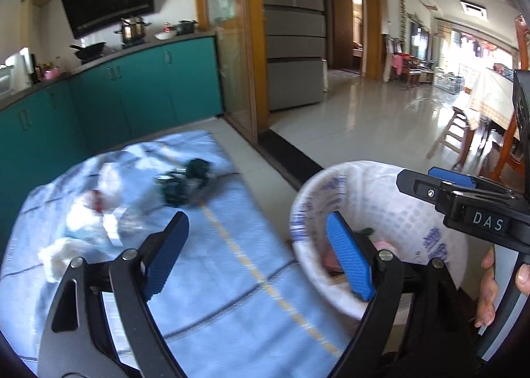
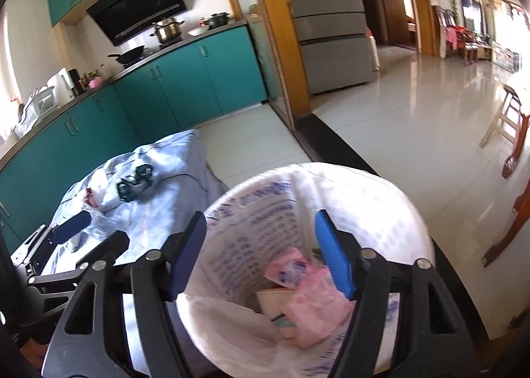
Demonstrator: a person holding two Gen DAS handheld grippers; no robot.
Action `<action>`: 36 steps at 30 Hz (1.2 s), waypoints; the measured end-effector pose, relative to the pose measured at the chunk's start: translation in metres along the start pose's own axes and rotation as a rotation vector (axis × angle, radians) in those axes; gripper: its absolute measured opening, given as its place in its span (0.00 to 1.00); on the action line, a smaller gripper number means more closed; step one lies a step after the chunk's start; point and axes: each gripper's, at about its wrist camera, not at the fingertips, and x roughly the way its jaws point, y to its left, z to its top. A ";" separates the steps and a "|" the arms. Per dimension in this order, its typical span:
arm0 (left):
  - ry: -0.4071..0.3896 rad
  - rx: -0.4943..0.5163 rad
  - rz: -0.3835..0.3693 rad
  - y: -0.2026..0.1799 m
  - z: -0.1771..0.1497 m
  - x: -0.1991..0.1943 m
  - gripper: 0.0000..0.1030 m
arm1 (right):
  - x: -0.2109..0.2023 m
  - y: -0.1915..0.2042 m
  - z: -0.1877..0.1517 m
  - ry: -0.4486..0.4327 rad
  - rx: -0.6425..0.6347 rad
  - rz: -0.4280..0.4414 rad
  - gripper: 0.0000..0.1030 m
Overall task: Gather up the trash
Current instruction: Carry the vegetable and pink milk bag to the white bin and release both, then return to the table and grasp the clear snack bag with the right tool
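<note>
Right gripper (image 2: pixel 260 257) hangs spread and empty with the lined bin (image 2: pixel 391 186) under its jaws, pink wrappers (image 2: pixel 311 305) already inside, while the left gripper (image 1: pixel 256 255), also spread and empty, faces scraps (image 1: pixel 99 212) left ahead on the blue cloth (image 1: pixel 232 278).

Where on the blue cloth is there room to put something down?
The striped cloth is bare near the grippers, between the crumpled white trash and the lined trash bin. It is crowded farther back, around the dark green wrappers.
</note>
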 end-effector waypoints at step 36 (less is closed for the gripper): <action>0.120 -0.378 0.410 0.302 -0.027 -0.022 0.83 | 0.068 0.259 -0.029 0.346 -0.566 0.633 0.86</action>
